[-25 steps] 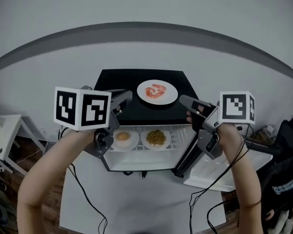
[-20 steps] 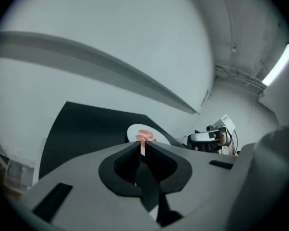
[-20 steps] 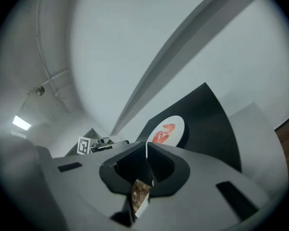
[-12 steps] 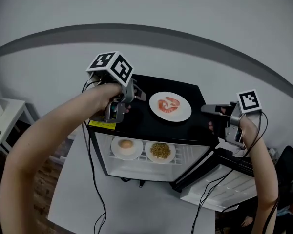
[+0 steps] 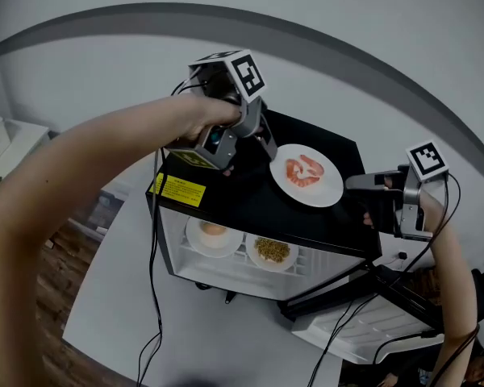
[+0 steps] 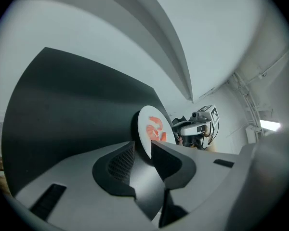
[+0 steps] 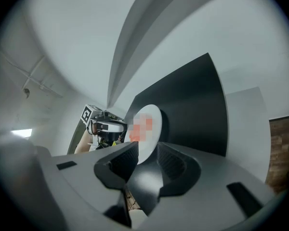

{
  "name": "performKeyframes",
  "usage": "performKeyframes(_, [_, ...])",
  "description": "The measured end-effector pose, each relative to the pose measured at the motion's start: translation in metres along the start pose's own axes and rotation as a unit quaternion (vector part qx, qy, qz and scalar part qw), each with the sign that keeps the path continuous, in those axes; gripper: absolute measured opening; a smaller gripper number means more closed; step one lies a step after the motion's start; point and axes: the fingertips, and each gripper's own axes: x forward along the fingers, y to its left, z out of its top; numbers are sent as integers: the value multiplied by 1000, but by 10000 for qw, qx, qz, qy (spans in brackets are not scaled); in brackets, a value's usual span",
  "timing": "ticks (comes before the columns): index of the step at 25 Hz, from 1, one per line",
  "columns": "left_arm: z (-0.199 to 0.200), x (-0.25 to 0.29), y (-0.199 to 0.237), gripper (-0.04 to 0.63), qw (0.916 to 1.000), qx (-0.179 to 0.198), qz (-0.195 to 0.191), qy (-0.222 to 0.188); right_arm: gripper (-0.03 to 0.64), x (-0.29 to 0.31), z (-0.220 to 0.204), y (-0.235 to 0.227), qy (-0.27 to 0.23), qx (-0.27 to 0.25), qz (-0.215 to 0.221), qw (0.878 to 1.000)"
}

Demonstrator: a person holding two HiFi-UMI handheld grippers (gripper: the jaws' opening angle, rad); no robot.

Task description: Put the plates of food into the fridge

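Note:
A white plate of pink shrimp (image 5: 306,175) lies on the black top of the mini fridge (image 5: 242,204). My left gripper (image 5: 268,147) is at the plate's left rim and my right gripper (image 5: 355,185) at its right rim. Both pairs of jaws have just been opening. In the left gripper view the plate (image 6: 151,126) has its near rim in the gap of the left gripper (image 6: 142,148), unpressed. The right gripper view shows the plate (image 7: 147,129) the same way at the right gripper (image 7: 147,150). Two plates of food (image 5: 212,234) (image 5: 271,250) sit on the shelf inside.
The fridge door (image 5: 371,321) hangs open toward the lower right. A yellow label (image 5: 179,190) marks the fridge's front left edge. The fridge stands on a white table (image 5: 145,313). Cables trail down from both grippers. A white unit (image 5: 4,139) stands at far left.
Both grippers have moved from in front of the open fridge to its top, one on each side of the shrimp plate. The left gripper has rolled and dipped toward the plate.

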Motion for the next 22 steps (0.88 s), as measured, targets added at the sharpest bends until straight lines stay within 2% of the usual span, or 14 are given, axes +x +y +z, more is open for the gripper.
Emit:
performKeyframes(8, [-1,14,9,91,9978,-476,-315,334,110,11,0,-25,384,190,-271,9987])
performKeyframes(13, [5,27,9,91,9970,-453,-425,454,109,23,5,-27,475,16,-376,9982])
performKeyframes(18, [7,30,10,90,9969,-504,-360,477,102,23,6,-28,459,-2,-402,9981])
performKeyframes(19, [7,30,9,89,9970,-507,-358,471,72,22,5,-27,461,-33,-393,9982])
performKeyframes(22, [7,29,8,87,9970,-557,-296,438,55,19,4,-20,420,89,-76,9990])
